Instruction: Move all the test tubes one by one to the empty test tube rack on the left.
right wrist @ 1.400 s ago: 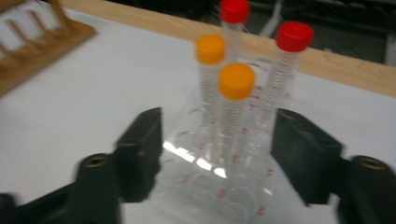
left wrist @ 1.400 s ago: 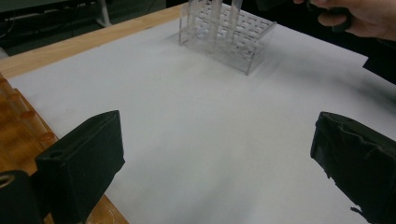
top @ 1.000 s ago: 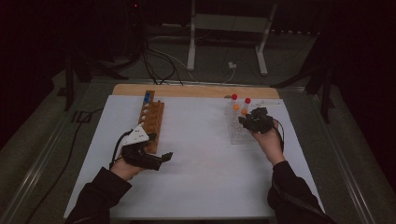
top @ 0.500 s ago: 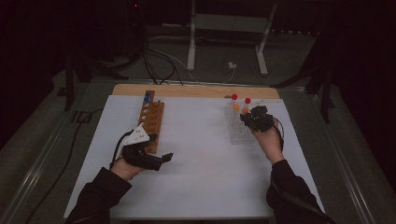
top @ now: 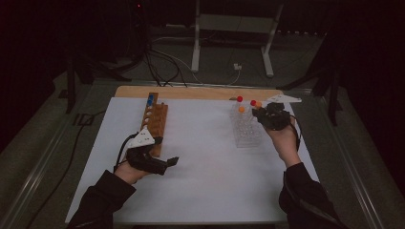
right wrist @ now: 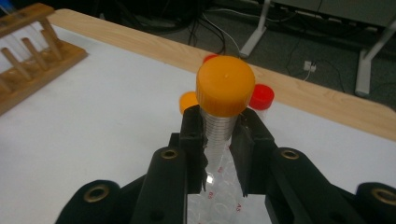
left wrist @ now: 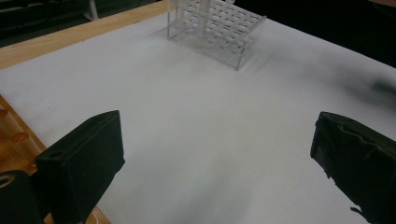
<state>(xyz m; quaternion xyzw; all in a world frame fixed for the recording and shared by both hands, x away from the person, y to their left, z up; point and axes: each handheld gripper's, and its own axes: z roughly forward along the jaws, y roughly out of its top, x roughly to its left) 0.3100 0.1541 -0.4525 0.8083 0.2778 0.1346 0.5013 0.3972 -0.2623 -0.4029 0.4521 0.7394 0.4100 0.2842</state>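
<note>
Raised since a second ago, the right gripper (right wrist: pixel 218 140) is clamped on an orange-capped tube (right wrist: pixel 224 100) just under its cap, above the clear rack (top: pixel 246 130) near the white sheet's (top: pixel 205 162) far right edge. Its base is probably clear of the rack. The left gripper (left wrist: pixel 215 163), jaws wide apart, rests beside the wooden rack (top: pixel 155 123), bare sheet ahead.

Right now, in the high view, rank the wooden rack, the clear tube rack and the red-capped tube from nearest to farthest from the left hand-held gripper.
1. Wooden rack: just behind the left hand-held gripper, on the sheet's left side.
2. Clear tube rack: across the sheet, toward the right.
3. Red-capped tube: standing at that rack's far end.
</note>
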